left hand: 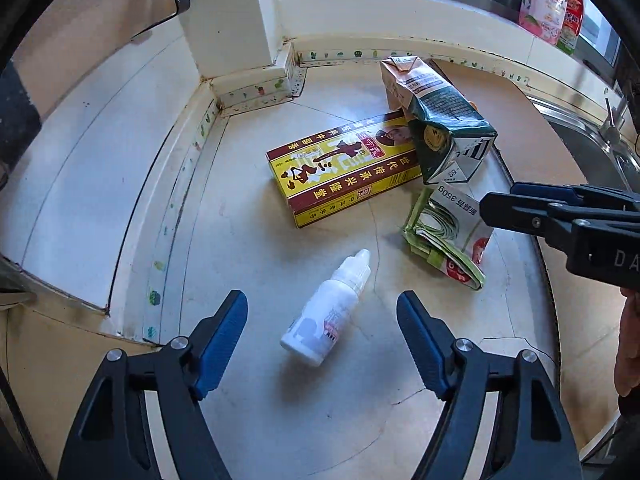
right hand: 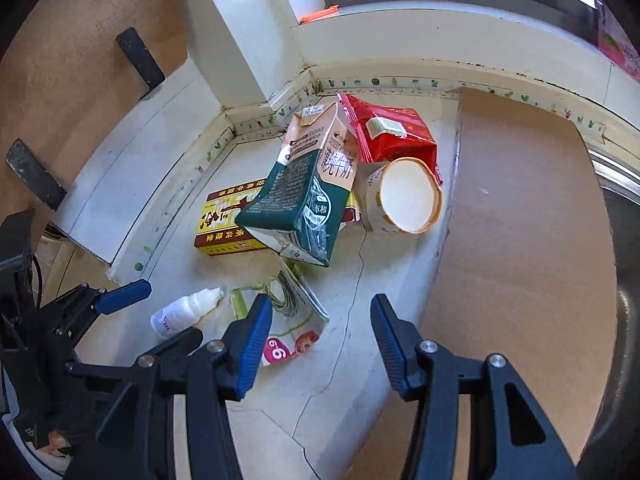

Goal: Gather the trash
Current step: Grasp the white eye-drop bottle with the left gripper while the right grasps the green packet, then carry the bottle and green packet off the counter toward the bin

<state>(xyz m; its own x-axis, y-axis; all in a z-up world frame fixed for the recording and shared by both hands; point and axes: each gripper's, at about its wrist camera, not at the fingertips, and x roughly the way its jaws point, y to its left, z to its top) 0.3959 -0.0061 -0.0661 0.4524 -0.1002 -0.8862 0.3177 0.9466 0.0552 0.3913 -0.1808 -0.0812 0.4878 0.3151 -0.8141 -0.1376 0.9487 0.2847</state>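
Trash lies in the corner of a pale counter (left hand: 256,408). A small white dropper bottle (left hand: 328,312) (right hand: 180,310) lies on its side between the fingers of my left gripper (left hand: 322,300) (right hand: 168,312), which is open with its pads clear of the bottle. My right gripper (right hand: 320,306) (left hand: 496,206) is open above a crumpled green-and-white wrapper (right hand: 288,292) (left hand: 448,236). Behind lie a yellow-and-red box (left hand: 344,176) (right hand: 224,220) and a crushed green milk carton (left hand: 444,128) (right hand: 304,200). A red packet (right hand: 396,136) and a tipped paper cup (right hand: 404,200) lie further back.
A brown cardboard sheet (right hand: 520,220) covers the counter to the right. Beyond it is a steel sink (left hand: 592,148). White walls and a pillar (left hand: 228,20) close the corner. A windowsill (left hand: 400,12) with pink packets (left hand: 544,4) runs along the back.
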